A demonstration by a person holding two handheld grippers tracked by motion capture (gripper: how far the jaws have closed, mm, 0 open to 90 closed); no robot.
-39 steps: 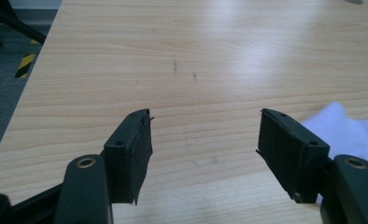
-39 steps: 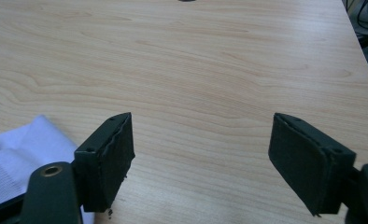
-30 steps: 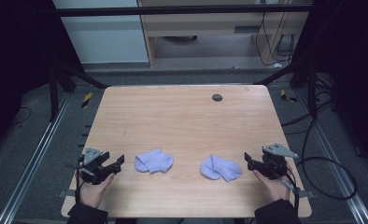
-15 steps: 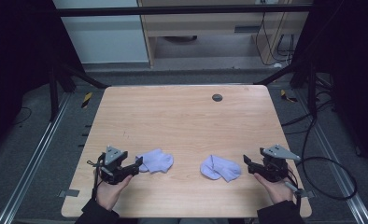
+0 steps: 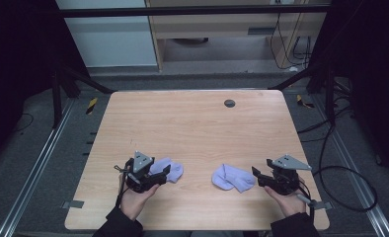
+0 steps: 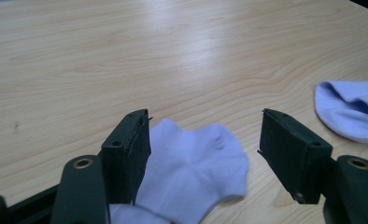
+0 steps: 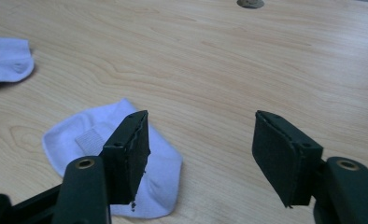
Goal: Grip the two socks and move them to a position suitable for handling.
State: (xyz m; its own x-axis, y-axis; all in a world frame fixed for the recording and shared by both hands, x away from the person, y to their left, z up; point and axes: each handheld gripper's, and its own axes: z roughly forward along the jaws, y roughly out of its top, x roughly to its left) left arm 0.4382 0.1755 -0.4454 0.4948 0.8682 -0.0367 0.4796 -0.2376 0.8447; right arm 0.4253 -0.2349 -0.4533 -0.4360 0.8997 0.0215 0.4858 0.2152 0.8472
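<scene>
1. Spanning the high view, the wooden table [image 5: 197, 128] carries two pale socks near its 6 o'clock edge, with a small dark disc [image 5: 229, 103] toward 12 o'clock.
2. The left sock [image 5: 169, 170] lies between the spread jaws of the left tongs [image 5: 163, 174], its near part under them.
3. The right sock [image 5: 233, 177] lies just at 9 o'clock of the right tongs [image 5: 258, 175], whose jaws stand apart and empty.
</scene>
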